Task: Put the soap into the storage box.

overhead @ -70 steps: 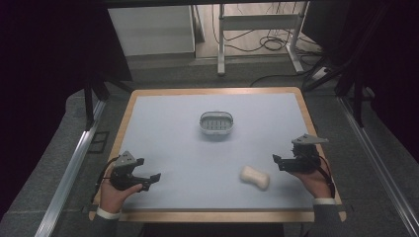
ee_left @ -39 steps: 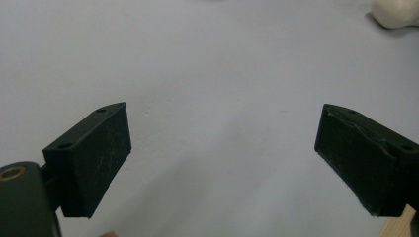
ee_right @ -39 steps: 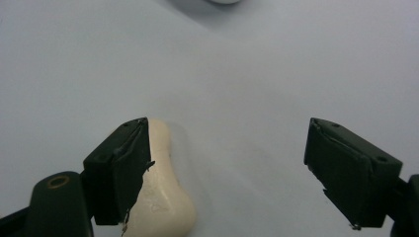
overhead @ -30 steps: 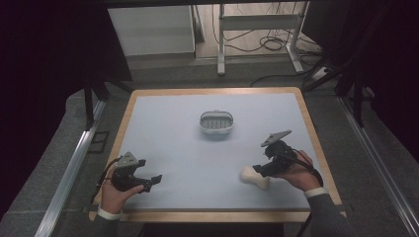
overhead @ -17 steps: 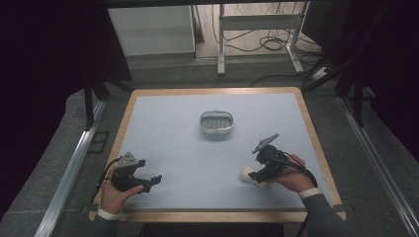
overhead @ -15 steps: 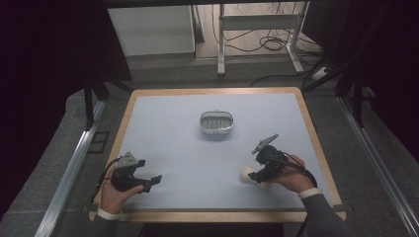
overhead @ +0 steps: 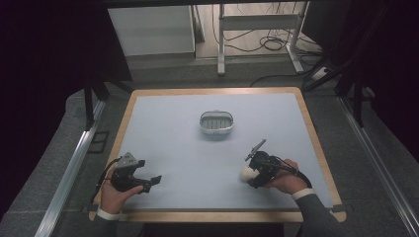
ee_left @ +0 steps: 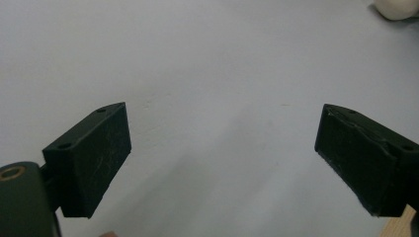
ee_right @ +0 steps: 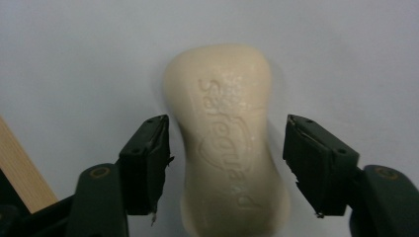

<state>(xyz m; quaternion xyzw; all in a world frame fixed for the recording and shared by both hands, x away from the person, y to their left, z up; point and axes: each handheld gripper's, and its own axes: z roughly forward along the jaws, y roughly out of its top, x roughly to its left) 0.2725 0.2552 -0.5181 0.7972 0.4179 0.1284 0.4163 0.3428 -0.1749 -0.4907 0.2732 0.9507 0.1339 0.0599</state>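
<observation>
A cream bar of soap (ee_right: 228,143) with raised lettering lies flat on the pale table; from above its end (overhead: 245,173) peeks out beside the right hand. My right gripper (ee_right: 226,165) straddles the bar, its jaws having just been closing, and a narrow gap still shows between each pad and the soap. A small grey soap dish (overhead: 216,122) with a slatted bottom stands further back at mid-table. My left gripper (overhead: 152,181) rests near the front left edge, jaws wide open over bare table (ee_left: 222,163), with nothing between them.
The table (overhead: 163,123) has a wooden rim all round, and its front edge runs just behind both hands. Dark metal frame rails flank the table left and right. A white cabinet and a desk frame with cables stand beyond the far edge.
My right gripper has come in from the right edge, dropped down over the soap and narrowed its jaws around it. The left hand has stayed where it was.
</observation>
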